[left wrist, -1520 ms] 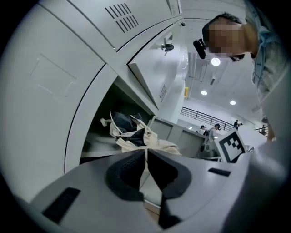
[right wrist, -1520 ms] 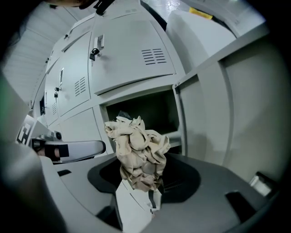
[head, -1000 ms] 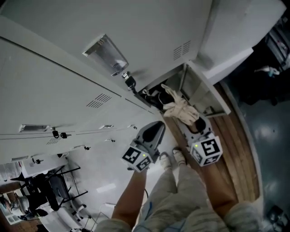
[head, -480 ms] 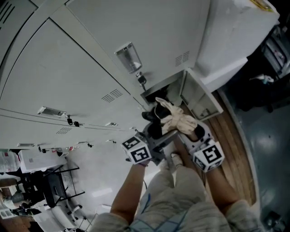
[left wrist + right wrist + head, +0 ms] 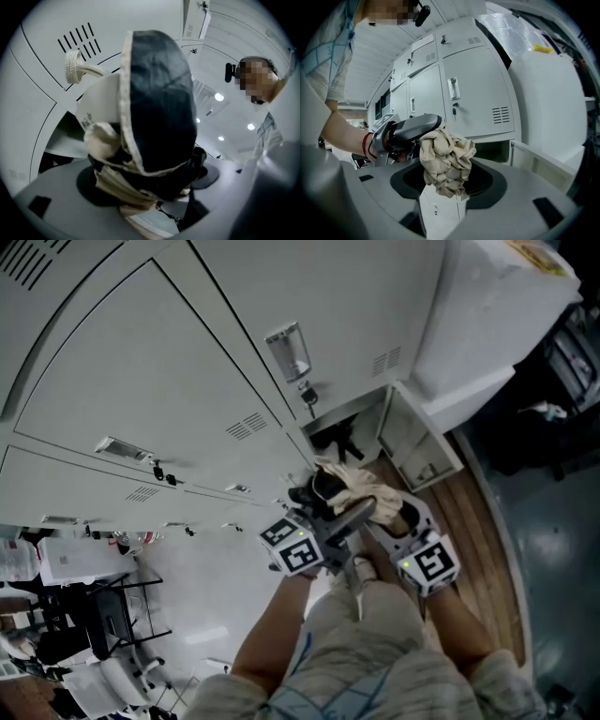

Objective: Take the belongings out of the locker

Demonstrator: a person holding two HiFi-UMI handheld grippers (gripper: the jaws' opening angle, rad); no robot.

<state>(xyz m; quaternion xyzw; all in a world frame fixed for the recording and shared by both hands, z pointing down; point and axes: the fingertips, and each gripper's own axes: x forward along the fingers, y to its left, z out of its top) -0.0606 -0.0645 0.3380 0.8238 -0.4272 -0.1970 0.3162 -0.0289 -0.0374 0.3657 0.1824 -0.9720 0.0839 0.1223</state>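
Head view pictures from a second ago can be set against the present one. Then the left gripper [image 5: 150, 180] was closed and empty at the mouth of the locker [image 5: 349, 427]. Now its jaws are spread wide and pressed on a dark item with pale trim [image 5: 159, 103]. This is probably a shoe, though its shape is hard to read so close to the lens. The item is held upright between the jaws and clear of the locker.

The right gripper [image 5: 447, 183] is clamped, jaws about half open, on a crumpled beige cloth [image 5: 446, 159], which hangs bunched between its pads. Both grippers have been raised and drawn back from the opening, so cloth and dark item are now carried side by side, nearly touching, in front of the person's legs.

Two belongings can therefore be judged as out. A dark shape [image 5: 342, 440] is seen inside the compartment beside the open door [image 5: 417, 442], so more may be left to fetch.
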